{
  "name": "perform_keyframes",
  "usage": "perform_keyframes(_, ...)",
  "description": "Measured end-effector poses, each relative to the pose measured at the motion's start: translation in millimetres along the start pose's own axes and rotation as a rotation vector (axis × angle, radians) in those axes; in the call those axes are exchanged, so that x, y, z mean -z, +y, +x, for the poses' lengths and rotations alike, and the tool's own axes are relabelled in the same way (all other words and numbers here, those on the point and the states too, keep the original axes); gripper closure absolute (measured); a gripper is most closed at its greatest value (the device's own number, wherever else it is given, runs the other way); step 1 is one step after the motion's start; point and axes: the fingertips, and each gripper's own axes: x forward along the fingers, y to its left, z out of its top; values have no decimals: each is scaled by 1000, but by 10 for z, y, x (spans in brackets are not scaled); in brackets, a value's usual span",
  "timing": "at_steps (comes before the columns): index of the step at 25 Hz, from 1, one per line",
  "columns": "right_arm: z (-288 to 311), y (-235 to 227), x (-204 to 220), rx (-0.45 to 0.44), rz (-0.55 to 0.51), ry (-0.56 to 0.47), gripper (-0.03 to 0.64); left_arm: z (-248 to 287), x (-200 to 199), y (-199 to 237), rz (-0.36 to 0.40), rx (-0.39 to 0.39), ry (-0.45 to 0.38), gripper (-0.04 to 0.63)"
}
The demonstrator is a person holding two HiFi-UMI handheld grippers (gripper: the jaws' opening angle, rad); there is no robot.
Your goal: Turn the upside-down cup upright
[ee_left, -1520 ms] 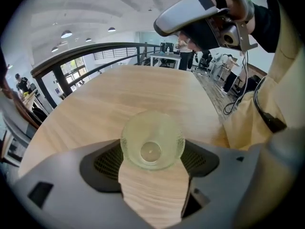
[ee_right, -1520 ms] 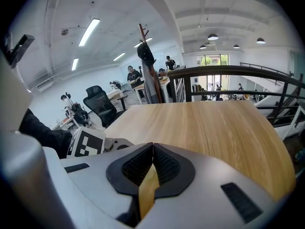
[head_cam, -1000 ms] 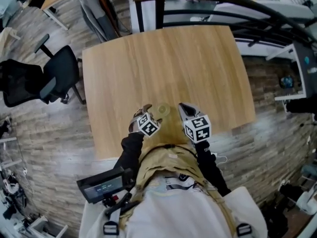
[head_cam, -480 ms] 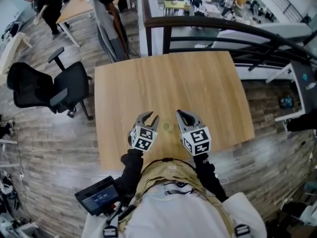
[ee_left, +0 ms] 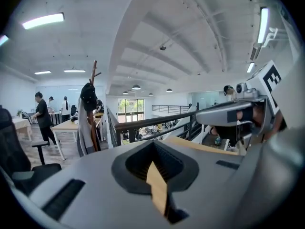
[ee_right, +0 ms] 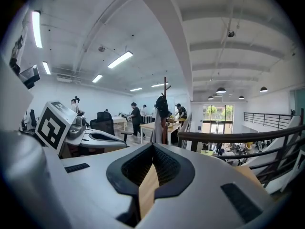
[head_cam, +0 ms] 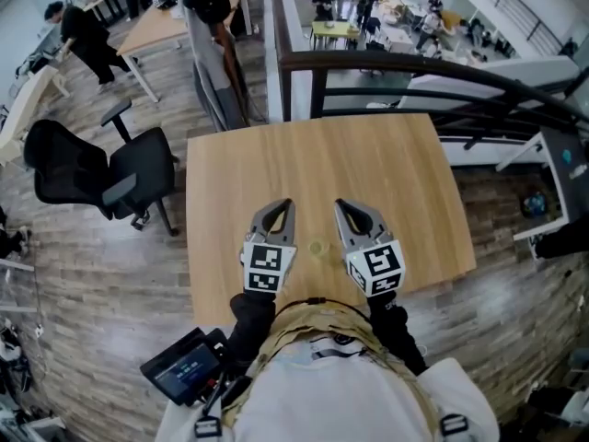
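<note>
A small pale, see-through cup stands on the wooden table near its front edge; which way up it is I cannot tell. Both grippers are raised above the table on either side of the cup and do not touch it. My left gripper is shut and empty; in its own view the jaws meet with only a sliver of table behind. My right gripper is likewise shut on nothing. Each gripper view shows the other gripper beside it and no cup.
A black office chair stands left of the table. A dark railing runs behind the far edge. A white desk is at the right. A coat rack and people at desks are further back.
Both grippers have risen from the table, away from the cup, and now point nearly level. The left jaws went from open to shut. The cup stayed on the table.
</note>
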Motion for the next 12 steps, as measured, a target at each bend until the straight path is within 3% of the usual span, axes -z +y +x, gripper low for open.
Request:
perform_keyframes(4,-29,-17,-62,21,0,-20,597,-89,-71,70,-48,-19,-22,595)
perform_keyframes(12,-44,-28,-182,43,-15,-58,597,-136,-218,75,-35,-22,-46,595)
